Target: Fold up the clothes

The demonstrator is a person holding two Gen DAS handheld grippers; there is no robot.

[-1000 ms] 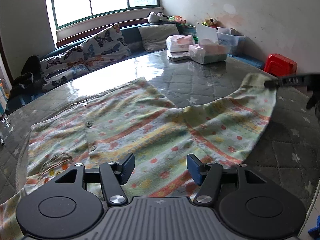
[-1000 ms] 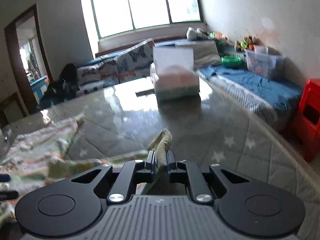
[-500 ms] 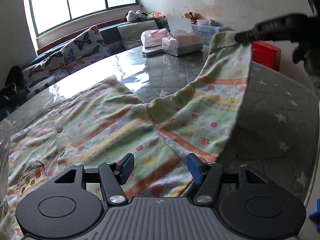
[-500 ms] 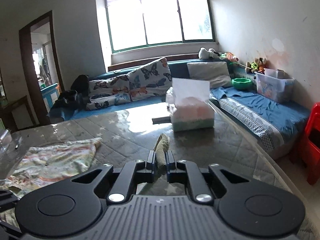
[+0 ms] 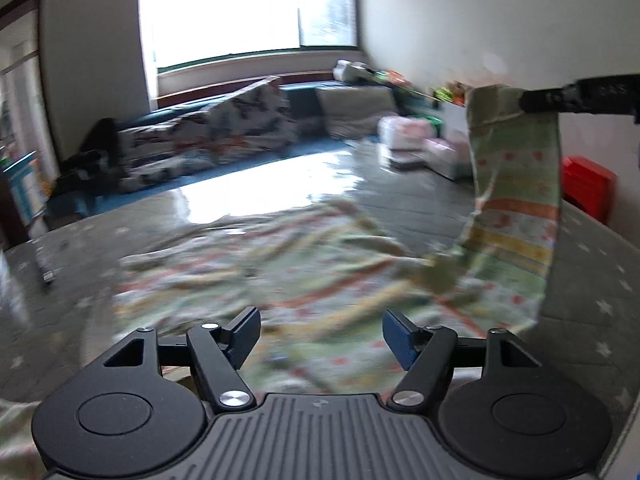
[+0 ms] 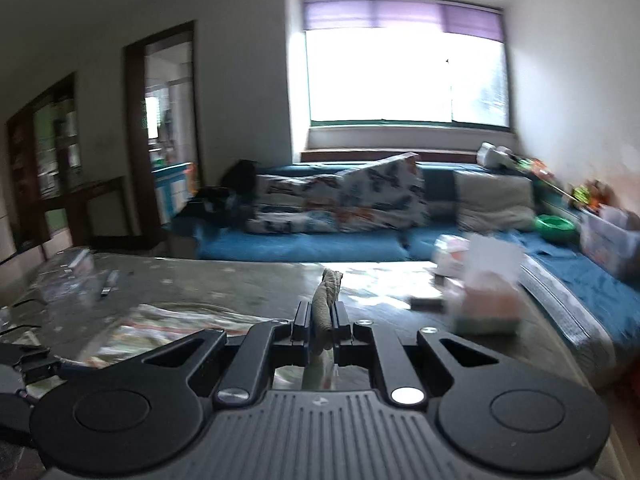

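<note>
A pale green shirt (image 5: 312, 276) with orange and yellow stripes lies spread on the grey quilted table (image 5: 592, 280). My left gripper (image 5: 320, 332) is open and empty, low over the shirt's near edge. My right gripper (image 6: 323, 316) is shut on the shirt's sleeve cuff (image 6: 326, 300). In the left wrist view the right gripper (image 5: 524, 102) holds that sleeve (image 5: 516, 184) high at the upper right, and it hangs down to the shirt's body. The rest of the shirt (image 6: 160, 328) shows at the lower left of the right wrist view.
A tissue box (image 6: 488, 304) and packets (image 5: 404, 140) stand at the table's far right. A blue sofa with cushions (image 6: 340, 204) runs under the window. A red stool (image 5: 586, 184) stands right of the table. Small items (image 6: 108, 284) lie at the table's far left.
My right gripper has lifted the sleeve higher and swung left. My left gripper has tilted up and turned left, staying open over the shirt's near edge.
</note>
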